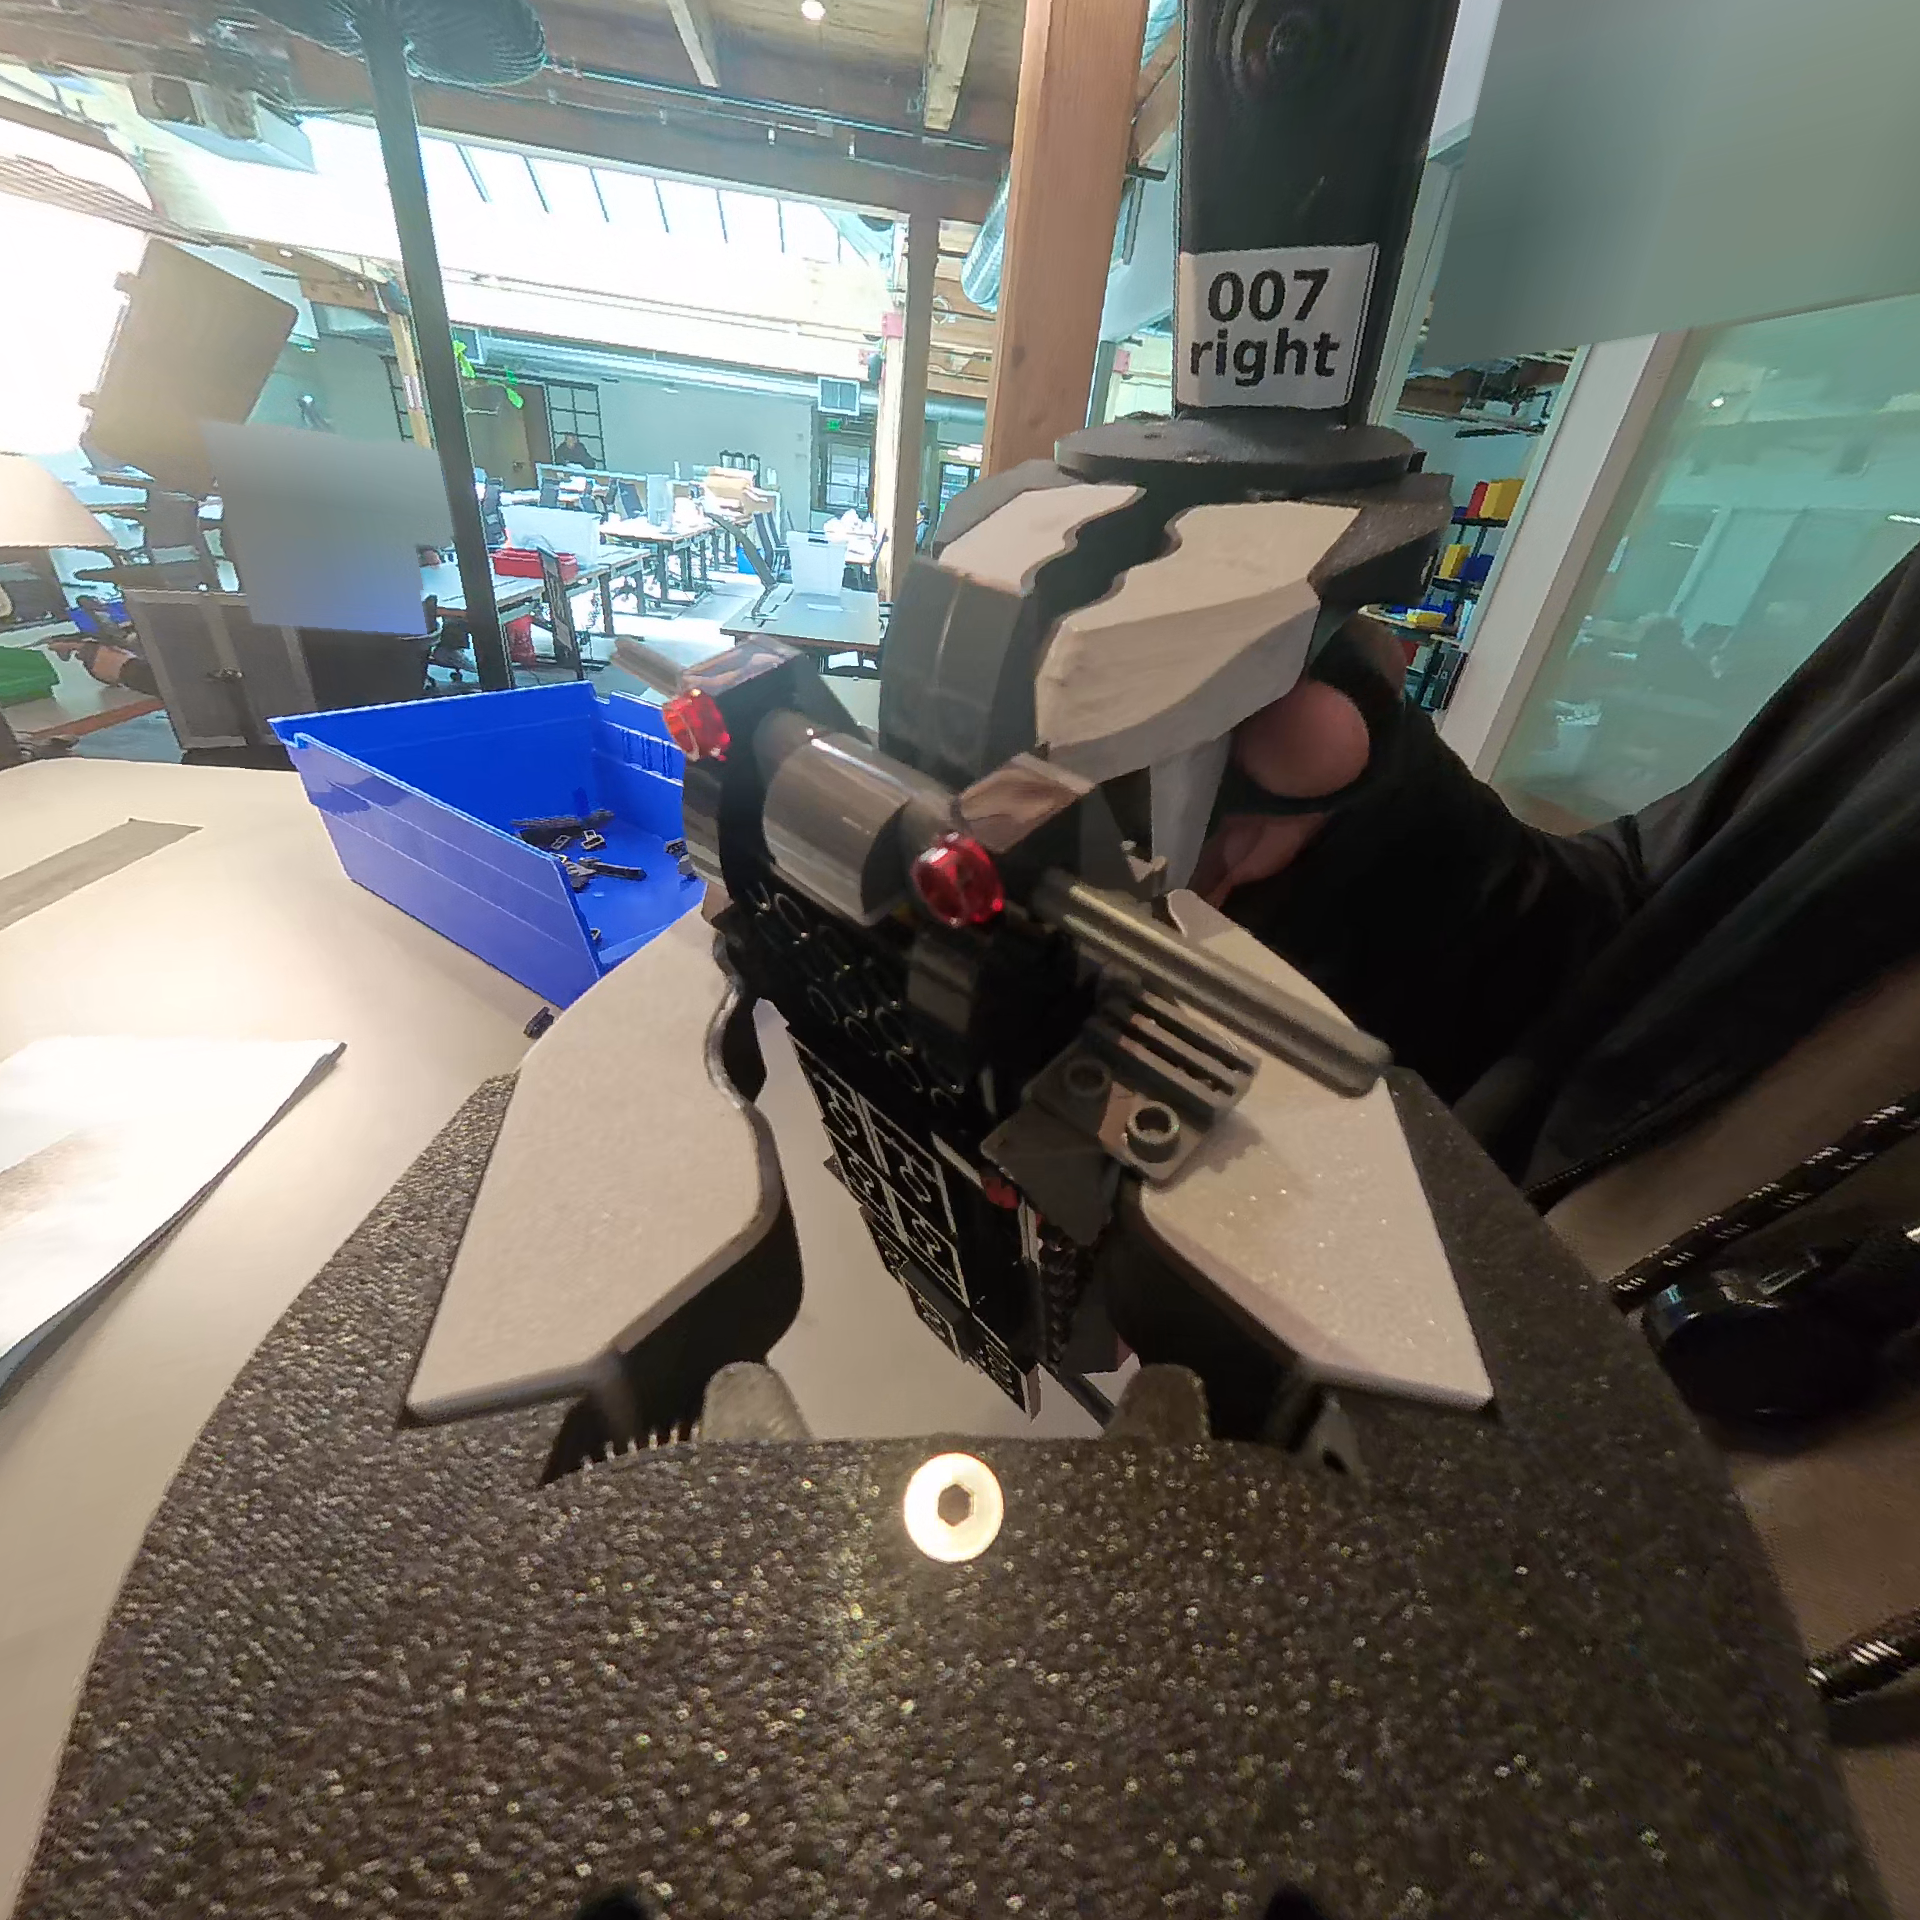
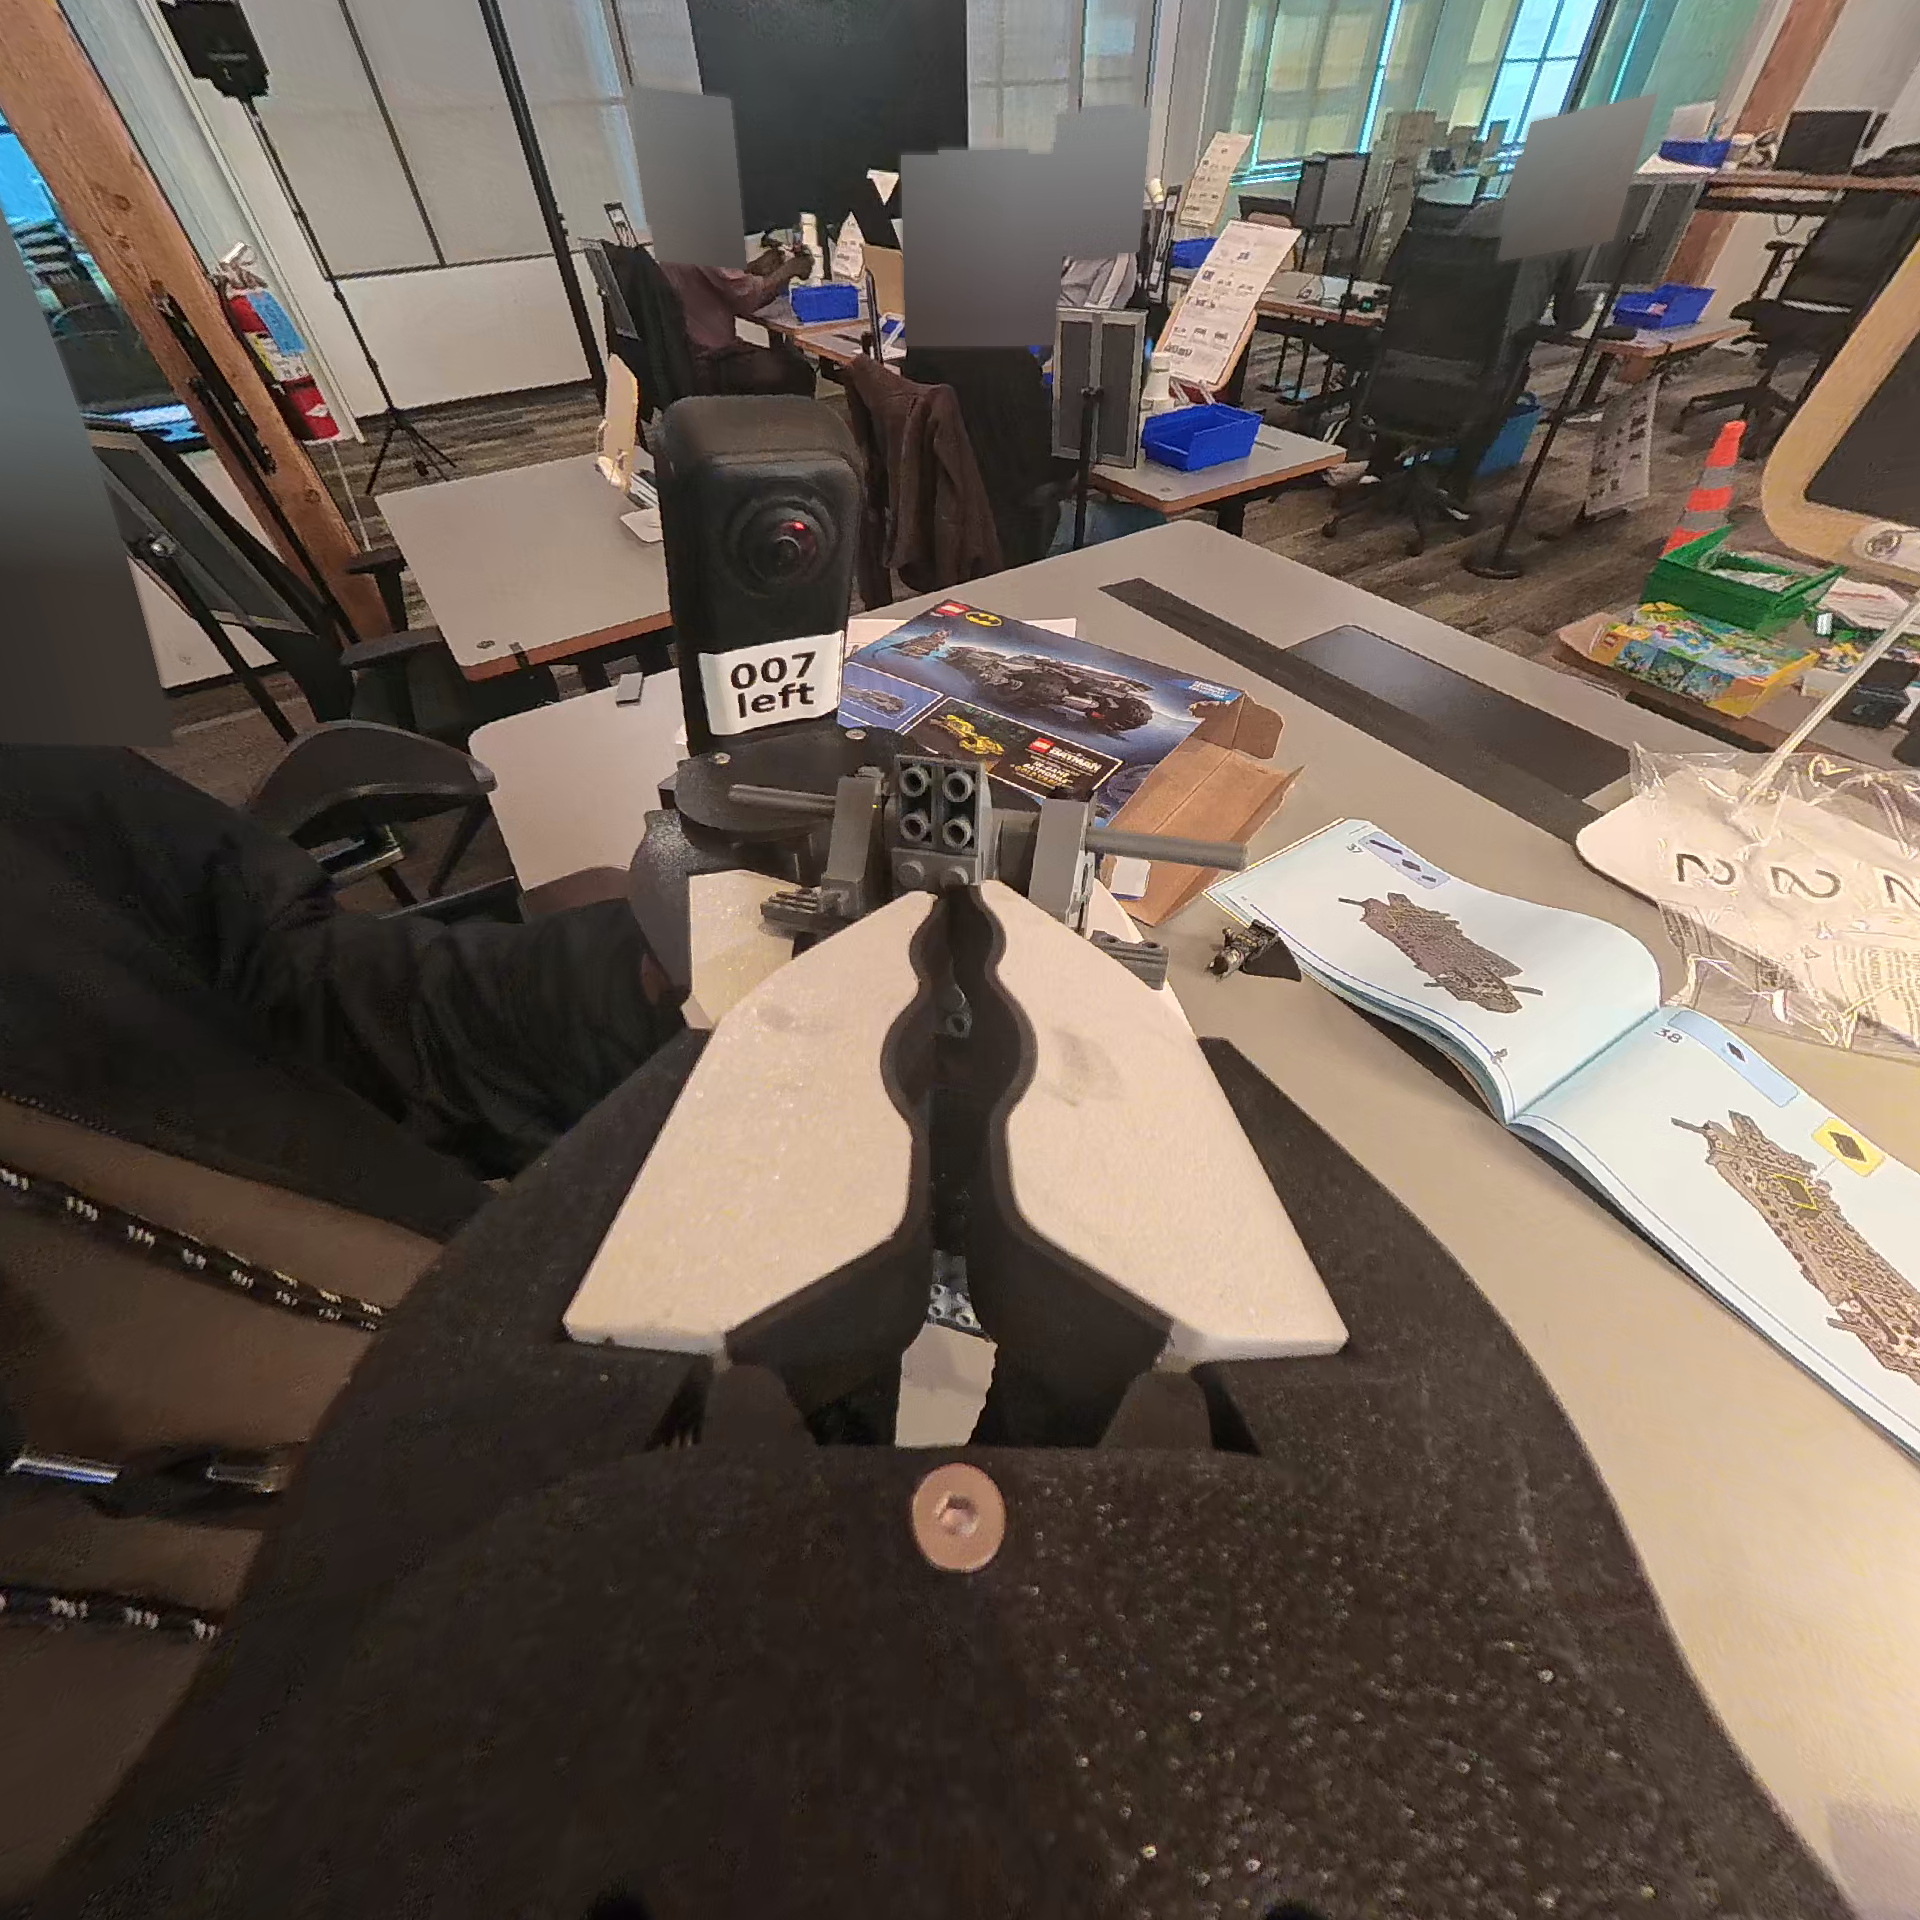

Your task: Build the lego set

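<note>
The left hand-held gripper (image 1: 940,1049) stood spread wide about a black and dark-grey brick model (image 1: 914,1039); the model filled the gap between its two pale fingers (image 1: 623,1195), its right side bearing on the right finger, though whether the left finger pressed on it could not be told. The model was raised above the desk (image 1: 208,935), with two red round studs (image 1: 956,878) and grey rods jutting from its sides.

The right hand-held gripper (image 2: 951,904) had its fingertips drawn together; directly beyond those tips sat a dark-grey studded block (image 2: 935,805) at the model's top end, and the left wrist view showed the right fingers (image 1: 1174,634) closed over that same part.

Judging by this, the model looked largely built, with the block being seated or steadied; how much remained could not be read. Left of the model, a blue bin (image 1: 457,821) held a few loose dark pieces; right of the model, an open instruction booklet (image 2: 1558,1039) lay on the desk, with a printed box (image 2: 1039,707) behind the model.
</note>
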Demonstrator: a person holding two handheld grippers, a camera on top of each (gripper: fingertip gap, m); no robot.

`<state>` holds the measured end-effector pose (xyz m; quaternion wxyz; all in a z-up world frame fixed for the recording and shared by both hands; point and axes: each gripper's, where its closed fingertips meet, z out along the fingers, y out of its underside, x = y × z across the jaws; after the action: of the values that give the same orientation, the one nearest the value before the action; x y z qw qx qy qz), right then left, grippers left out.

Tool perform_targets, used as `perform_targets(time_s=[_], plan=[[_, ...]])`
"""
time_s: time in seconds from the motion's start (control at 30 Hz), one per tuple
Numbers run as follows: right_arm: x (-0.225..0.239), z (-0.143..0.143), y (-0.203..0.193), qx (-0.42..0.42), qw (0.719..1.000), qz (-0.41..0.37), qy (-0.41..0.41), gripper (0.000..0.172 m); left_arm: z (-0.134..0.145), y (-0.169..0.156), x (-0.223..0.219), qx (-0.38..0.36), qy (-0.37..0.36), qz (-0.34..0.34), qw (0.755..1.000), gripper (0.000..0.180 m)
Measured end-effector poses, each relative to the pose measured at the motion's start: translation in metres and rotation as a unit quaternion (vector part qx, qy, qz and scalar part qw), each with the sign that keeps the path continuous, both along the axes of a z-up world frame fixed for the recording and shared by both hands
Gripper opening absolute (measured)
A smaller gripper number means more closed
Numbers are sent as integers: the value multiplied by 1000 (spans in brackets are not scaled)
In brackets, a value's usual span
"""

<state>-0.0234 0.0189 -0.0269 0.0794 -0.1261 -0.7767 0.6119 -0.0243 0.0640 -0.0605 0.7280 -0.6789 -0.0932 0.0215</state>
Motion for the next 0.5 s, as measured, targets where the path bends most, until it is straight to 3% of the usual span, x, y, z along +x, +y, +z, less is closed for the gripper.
perform_targets(time_s=[0.5], plan=[[-5,-3,2,25,999,-20,3,1,-4,3,-3,-9,-20,4,1000,72]])
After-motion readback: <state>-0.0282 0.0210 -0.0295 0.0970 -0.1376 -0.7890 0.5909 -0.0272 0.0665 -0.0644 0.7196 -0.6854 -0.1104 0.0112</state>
